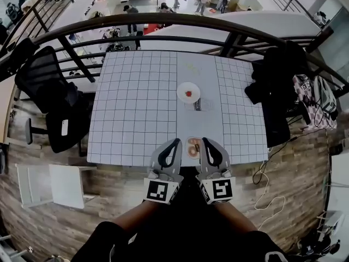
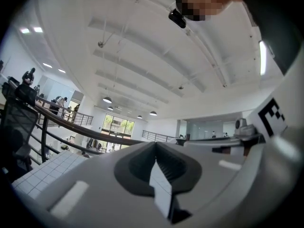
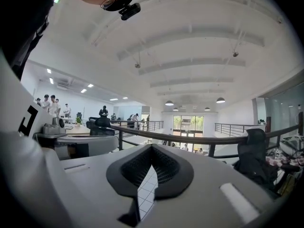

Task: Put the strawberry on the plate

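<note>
A small red strawberry (image 1: pixel 188 94) lies on a white plate (image 1: pixel 182 89) at the middle of the grid-patterned table (image 1: pixel 136 102). Both grippers are far from it, at the table's near edge, tilted upward. My left gripper (image 1: pixel 175 142) is shut with nothing in it. My right gripper (image 1: pixel 205 141) is also shut and empty. In the left gripper view the jaws (image 2: pixel 156 161) meet, and only a sliver of the gridded table shows through the slit. The right gripper view shows its jaws (image 3: pixel 151 165) the same way. Both views look over the railing at the ceiling.
A small printed packet (image 1: pixel 193 147) lies at the table's front edge between the grippers. A little card (image 1: pixel 197 106) sits just below the plate. A black office chair (image 1: pixel 52 100) stands left, dark bags and jackets (image 1: pixel 275 86) right, and a curved railing (image 1: pixel 174 19) behind.
</note>
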`<state>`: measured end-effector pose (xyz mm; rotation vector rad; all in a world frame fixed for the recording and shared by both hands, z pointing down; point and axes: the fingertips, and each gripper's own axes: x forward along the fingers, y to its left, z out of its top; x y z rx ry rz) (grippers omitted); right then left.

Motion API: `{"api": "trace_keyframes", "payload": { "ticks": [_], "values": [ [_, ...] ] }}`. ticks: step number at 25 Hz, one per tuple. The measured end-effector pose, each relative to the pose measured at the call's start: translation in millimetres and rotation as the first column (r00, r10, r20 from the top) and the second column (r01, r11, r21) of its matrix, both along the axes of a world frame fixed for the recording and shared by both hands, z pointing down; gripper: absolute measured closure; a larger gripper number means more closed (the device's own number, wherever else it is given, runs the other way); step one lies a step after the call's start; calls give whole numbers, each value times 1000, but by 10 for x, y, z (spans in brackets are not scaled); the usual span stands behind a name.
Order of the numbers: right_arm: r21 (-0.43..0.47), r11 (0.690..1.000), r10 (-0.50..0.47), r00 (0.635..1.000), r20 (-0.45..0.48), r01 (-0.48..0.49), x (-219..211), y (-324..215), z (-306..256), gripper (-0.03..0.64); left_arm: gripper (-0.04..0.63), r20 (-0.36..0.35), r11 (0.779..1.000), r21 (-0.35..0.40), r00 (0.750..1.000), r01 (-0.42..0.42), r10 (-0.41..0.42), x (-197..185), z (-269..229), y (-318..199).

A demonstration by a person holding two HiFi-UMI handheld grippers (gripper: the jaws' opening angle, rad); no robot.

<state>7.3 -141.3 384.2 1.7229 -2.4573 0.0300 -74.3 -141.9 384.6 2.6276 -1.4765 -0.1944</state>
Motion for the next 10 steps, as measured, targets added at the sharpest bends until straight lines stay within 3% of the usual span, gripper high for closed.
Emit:
{"api": "trace_keyframes", "payload": {
  "ticks": [10],
  "values": [
    [2, 1000, -10, 1000, 2, 10, 115, -87, 7, 620, 588, 10, 1000, -24, 1000, 2, -1, 162, 50, -110]
  ]
}}
